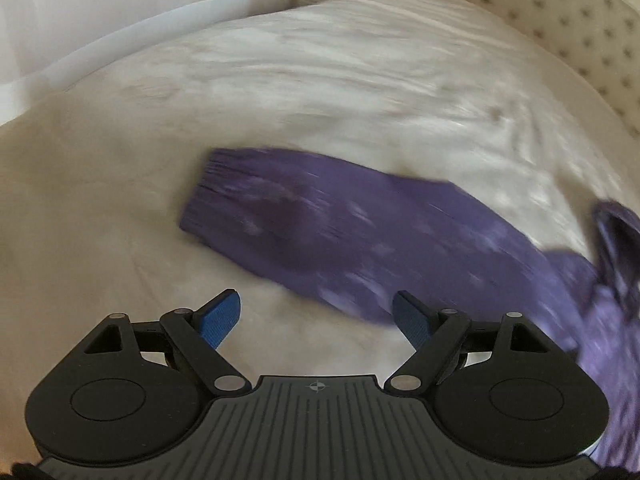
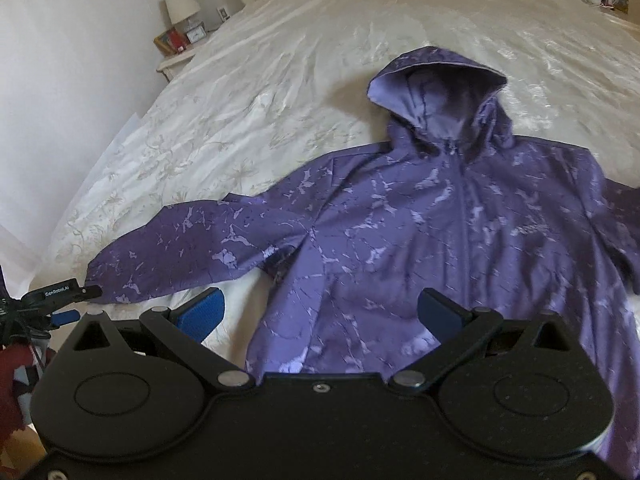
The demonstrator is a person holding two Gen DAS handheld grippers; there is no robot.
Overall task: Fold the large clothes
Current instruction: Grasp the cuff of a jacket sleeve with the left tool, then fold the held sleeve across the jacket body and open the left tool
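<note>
A: One garment on show, a purple marbled hooded jacket (image 2: 420,216), and it lies flat on the bed (image 2: 280,80), front up, zip running down its middle.

B: Count the parts for me.

A: One hood (image 2: 436,92), open at the jacket's far end. Two sleeves: in your right view one sleeve (image 2: 192,244) stretches out to the jacket's left, and the other is cut off at the frame edge on the jacket's right.

B: And your tongs?

A: Two pairs, both spread wide and holding nothing. Your right tongs (image 2: 320,316) hover over the jacket's near hem. Your left tongs (image 1: 316,320) hover just beside that outstretched sleeve, whose ribbed cuff (image 1: 208,196) is the jacket's farthest point on that side. The left view is smeared with blur, so I cannot tell whether its right-hand finger touches the cloth.

B: Anything else around the jacket?

A: Beyond the hood, a tufted headboard (image 1: 568,24). Two nightstands in the right view: one nightstand (image 2: 176,60) far left of the jacket carries one lamp (image 2: 182,6), a red picture frame and a small clock; the second sits far right with small items I can't make out. Nothing lies on top of the jacket.
</note>
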